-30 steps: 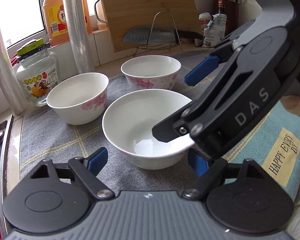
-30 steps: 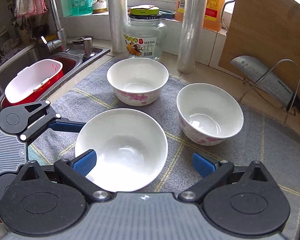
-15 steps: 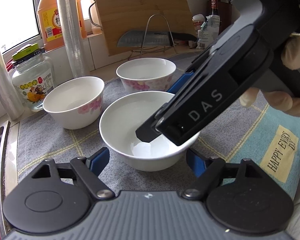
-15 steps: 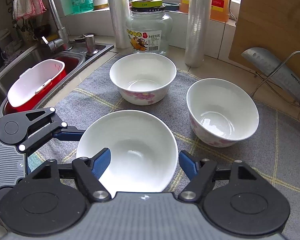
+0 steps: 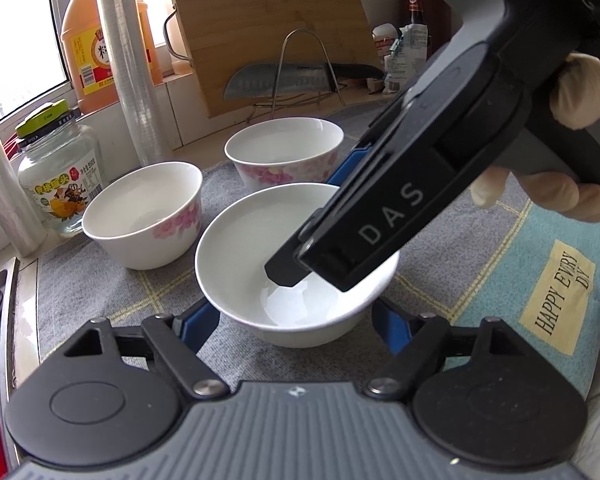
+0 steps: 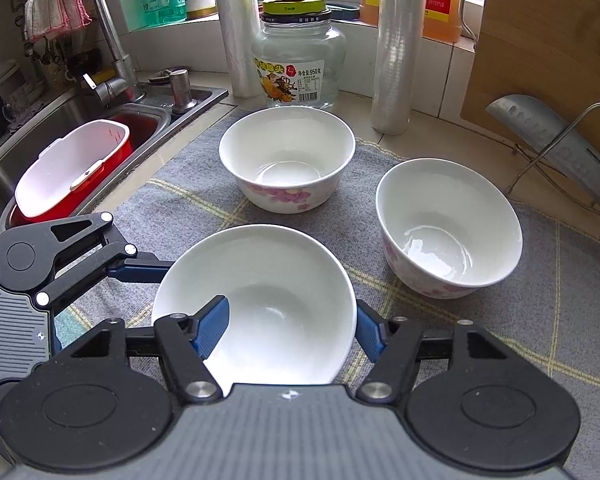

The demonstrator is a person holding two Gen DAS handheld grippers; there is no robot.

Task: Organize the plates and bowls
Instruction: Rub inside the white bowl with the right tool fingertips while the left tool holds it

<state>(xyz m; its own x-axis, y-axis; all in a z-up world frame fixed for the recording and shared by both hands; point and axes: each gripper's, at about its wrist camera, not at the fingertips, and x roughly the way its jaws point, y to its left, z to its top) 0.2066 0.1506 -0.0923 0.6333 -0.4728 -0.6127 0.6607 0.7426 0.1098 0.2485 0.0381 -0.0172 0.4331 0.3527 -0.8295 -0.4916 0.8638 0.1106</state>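
Note:
A plain white bowl [image 6: 268, 280] stands on the grey cloth mat [image 6: 540, 320], nearest to both cameras. My right gripper [image 6: 290, 326] straddles its right wall, one pad inside and the other against the outside of the rim. Its jaws are closing and the inner pad is still clear of the wall. In the left wrist view its inner finger [image 5: 284, 276] dips into the plain bowl [image 5: 236, 256]. My left gripper [image 5: 294, 322] is open, its pads close beside the bowl's lower wall. Two flowered bowls [image 6: 288, 160] [image 6: 448, 232] stand behind, upright and apart.
A glass jar [image 6: 298, 68] and two cling-film rolls [image 6: 392, 60] line the back. The sink with a red tub [image 6: 72, 172] lies at the left. A cleaver on a wire stand [image 6: 552, 144] and a wooden board [image 6: 548, 40] stand at the right. A gloved hand [image 5: 580, 92] holds the right gripper.
The right gripper's jaws have narrowed from wide open, and its left finger now sits inside the plain bowl. It has also leaned lower over the bowl. The left gripper has stayed put.

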